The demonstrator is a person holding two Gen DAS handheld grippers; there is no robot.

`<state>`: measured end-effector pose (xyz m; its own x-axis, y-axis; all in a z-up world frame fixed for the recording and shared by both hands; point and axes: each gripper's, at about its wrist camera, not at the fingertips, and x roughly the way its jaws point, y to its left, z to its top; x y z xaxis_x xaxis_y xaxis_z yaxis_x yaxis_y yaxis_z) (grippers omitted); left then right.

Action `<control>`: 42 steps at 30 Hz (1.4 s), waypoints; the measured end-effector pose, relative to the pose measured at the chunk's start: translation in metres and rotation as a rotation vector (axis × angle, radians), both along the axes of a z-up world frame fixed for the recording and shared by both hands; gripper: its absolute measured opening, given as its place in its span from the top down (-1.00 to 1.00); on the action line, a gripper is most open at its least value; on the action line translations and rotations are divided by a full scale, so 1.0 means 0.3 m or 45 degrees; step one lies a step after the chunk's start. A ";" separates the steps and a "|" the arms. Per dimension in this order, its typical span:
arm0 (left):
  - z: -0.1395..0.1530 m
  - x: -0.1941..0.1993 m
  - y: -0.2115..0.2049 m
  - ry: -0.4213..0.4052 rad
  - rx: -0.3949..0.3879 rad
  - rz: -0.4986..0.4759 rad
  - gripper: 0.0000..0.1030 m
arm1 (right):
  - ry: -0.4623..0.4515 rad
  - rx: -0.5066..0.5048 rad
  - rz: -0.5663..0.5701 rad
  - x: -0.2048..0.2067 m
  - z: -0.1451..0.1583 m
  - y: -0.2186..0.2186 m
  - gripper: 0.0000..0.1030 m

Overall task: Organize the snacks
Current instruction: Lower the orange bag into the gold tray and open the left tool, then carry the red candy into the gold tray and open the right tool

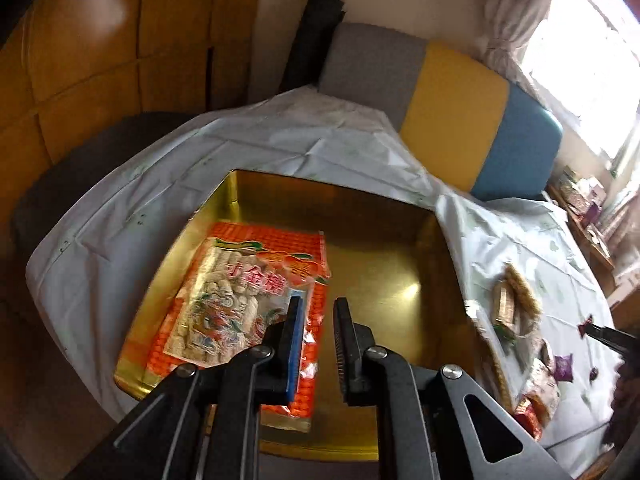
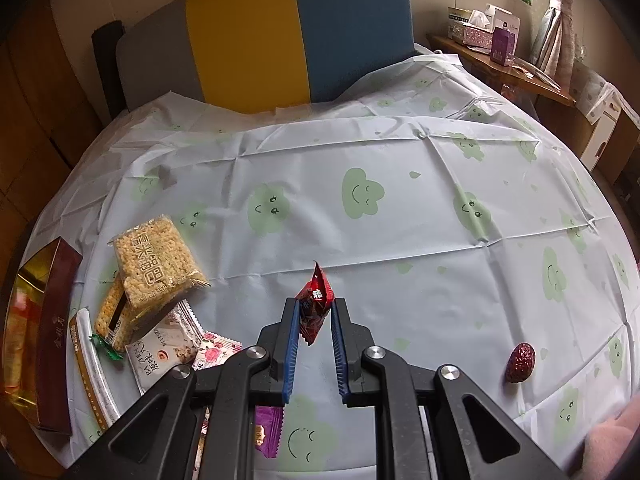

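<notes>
In the left wrist view a gold-lined box (image 1: 400, 216) sits on the table with an orange snack bag (image 1: 244, 292) lying flat in its left half. My left gripper (image 1: 318, 308) hovers over the box, open and empty, its left finger above the bag's right edge. In the right wrist view my right gripper (image 2: 316, 304) is shut on a small red candy packet (image 2: 314, 306), held above the tablecloth. A pile of snacks lies to its left: a yellow rice-crisp pack (image 2: 154, 262), a cracker pack (image 2: 110, 316), white and pink sachets (image 2: 168, 346) and a purple sachet (image 2: 266, 432).
A red date (image 2: 520, 362) lies on the cloth at the right. The box's dark red wall (image 2: 56, 332) shows at the far left. A grey, yellow and blue chair back (image 2: 280, 36) stands behind the table. A wooden shelf (image 2: 500, 64) with boxes is at the back right.
</notes>
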<state>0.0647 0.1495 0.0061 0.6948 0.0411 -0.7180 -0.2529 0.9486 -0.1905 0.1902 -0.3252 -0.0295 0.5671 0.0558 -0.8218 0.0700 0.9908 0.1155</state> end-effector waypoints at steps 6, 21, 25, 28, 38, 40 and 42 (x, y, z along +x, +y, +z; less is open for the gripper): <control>0.013 -0.026 -0.154 -0.001 0.000 -0.179 0.60 | 0.001 0.004 0.007 0.000 -0.002 0.003 0.70; -0.063 -0.044 -0.348 0.109 0.066 -0.247 0.09 | 0.007 0.041 0.100 -0.005 -0.005 0.054 0.70; -0.068 -0.058 -0.334 0.107 0.077 -0.222 0.00 | 0.025 0.016 0.121 -0.003 -0.017 0.073 0.70; -0.069 -0.069 -0.329 0.100 0.097 -0.208 0.00 | 0.045 0.001 0.144 -0.002 -0.032 0.097 0.70; -0.087 -0.083 -0.291 0.103 0.096 -0.176 -0.07 | -0.032 0.069 0.288 -0.068 0.029 0.267 0.70; -0.090 -0.084 -0.282 0.105 0.090 -0.171 -0.07 | -0.045 0.106 0.357 -0.085 0.047 0.344 0.70; -0.094 -0.085 -0.276 0.106 0.085 -0.163 -0.08 | -0.057 0.134 0.424 -0.099 0.063 0.417 0.70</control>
